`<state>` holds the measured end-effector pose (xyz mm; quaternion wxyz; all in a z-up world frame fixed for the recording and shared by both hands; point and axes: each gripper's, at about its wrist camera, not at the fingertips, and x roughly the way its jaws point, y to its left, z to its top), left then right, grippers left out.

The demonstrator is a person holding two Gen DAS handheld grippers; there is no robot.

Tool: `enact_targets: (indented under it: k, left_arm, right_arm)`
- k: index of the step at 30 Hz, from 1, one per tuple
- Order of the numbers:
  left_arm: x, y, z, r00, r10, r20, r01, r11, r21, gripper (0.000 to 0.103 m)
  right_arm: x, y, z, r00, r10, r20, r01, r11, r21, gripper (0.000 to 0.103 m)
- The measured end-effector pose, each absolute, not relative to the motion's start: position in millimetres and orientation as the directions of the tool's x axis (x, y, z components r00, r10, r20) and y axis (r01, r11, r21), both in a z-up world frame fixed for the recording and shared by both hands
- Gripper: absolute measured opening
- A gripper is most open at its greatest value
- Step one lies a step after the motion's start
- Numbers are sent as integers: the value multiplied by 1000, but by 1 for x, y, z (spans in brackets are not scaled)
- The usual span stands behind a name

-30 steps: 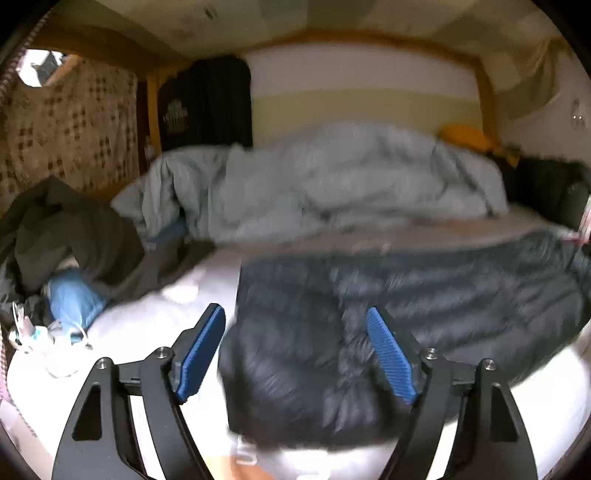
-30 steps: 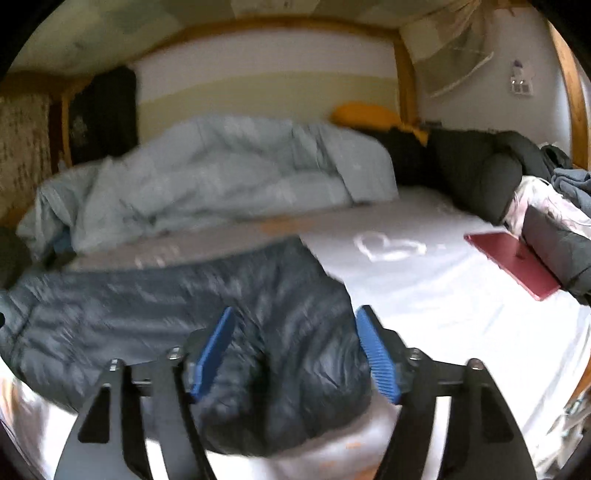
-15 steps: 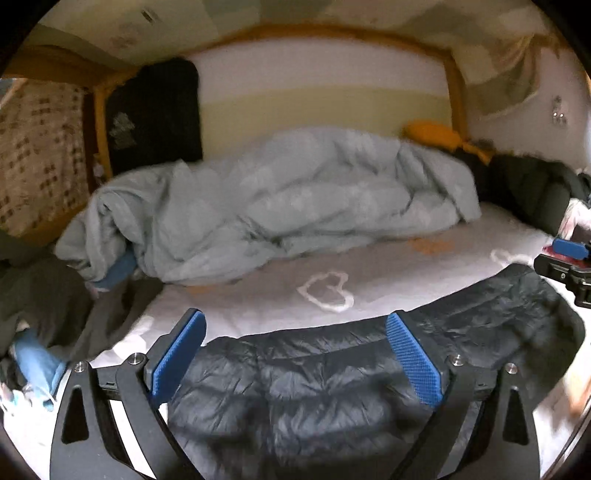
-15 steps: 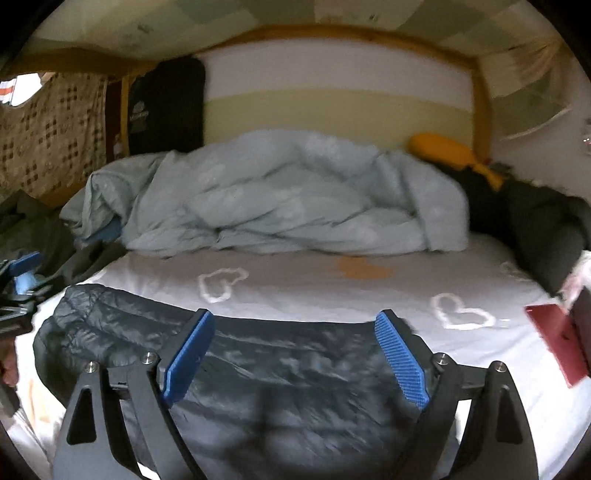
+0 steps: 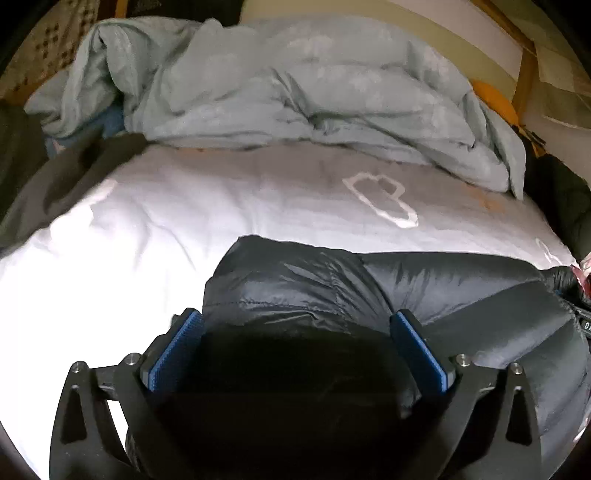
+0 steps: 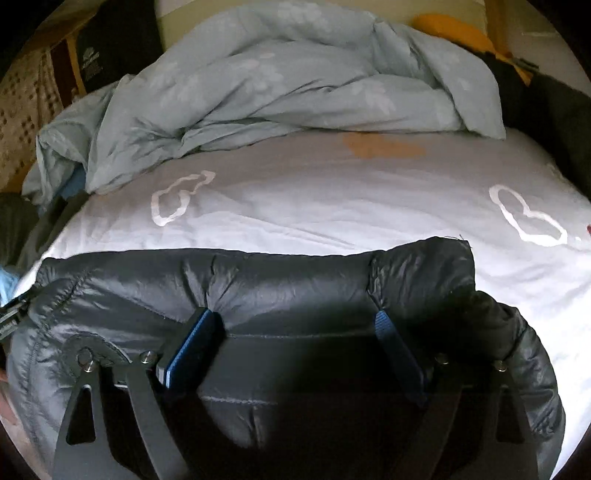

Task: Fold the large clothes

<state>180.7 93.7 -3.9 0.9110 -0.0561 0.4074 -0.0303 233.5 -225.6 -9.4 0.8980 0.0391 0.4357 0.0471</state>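
Bedsheet (image 5: 184, 206), white, smooth, printed with heart outlines, spans both views. Crumpled pale-blue duvet (image 6: 280, 81) heaped along the far side; orange pillow (image 6: 454, 29) behind it. Dark quilted puffer jacket (image 6: 295, 280), glossy, stitched in puffy channels, lies along the near edge. Left gripper (image 5: 295, 328) and right gripper (image 6: 295, 332) both spread wide, pressed into the jacket, bulging fabric between the blue ribbed pads; neither clamped.
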Motion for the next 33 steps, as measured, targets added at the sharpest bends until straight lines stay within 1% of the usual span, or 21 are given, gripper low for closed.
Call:
enact_targets:
  k: [3, 10, 17, 25, 28, 30, 31, 32, 33]
  left_arm:
    - [185, 94, -12, 659, -112, -744, 7, 990, -142, 102]
    - [189, 94, -23, 638, -116, -761, 12, 990, -140, 102]
    - [192, 87, -23, 625, -67, -778, 5, 997, -82, 102]
    - [192, 75, -24, 618, 29, -786, 3, 999, 39, 102]
    - [193, 74, -25, 615, 37, -788, 4, 999, 51, 102]
    - [193, 76, -24, 618, 25, -786, 7, 999, 37, 102]
    - [192, 78, -23, 624, 10, -781, 11, 1000, 21, 101]
    - [191, 80, -20, 630, -9, -776, 17, 1000, 2, 97]
    - [190, 81, -16, 638, -19, -770, 17, 1000, -10, 91]
  right_arm:
    - [237, -224, -20, 613, 110, -782, -46, 994, 104, 90]
    - [240, -220, -26, 616, 89, -782, -50, 996, 74, 90]
    - [239, -216, -28, 615, 60, -786, -51, 998, 36, 90]
    - [238, -205, -30, 613, -11, -790, -48, 997, -52, 90]
    - [238, -203, -31, 612, -29, -791, -48, 996, -73, 90]
    - [238, -202, -31, 614, -33, -789, -49, 996, -79, 90]
    - [238, -203, -29, 617, -30, -787, -50, 996, -77, 90]
    - [236, -203, -25, 624, -26, -781, -50, 996, -74, 89]
    - [232, -204, -20, 636, -31, -771, -43, 996, -76, 88]
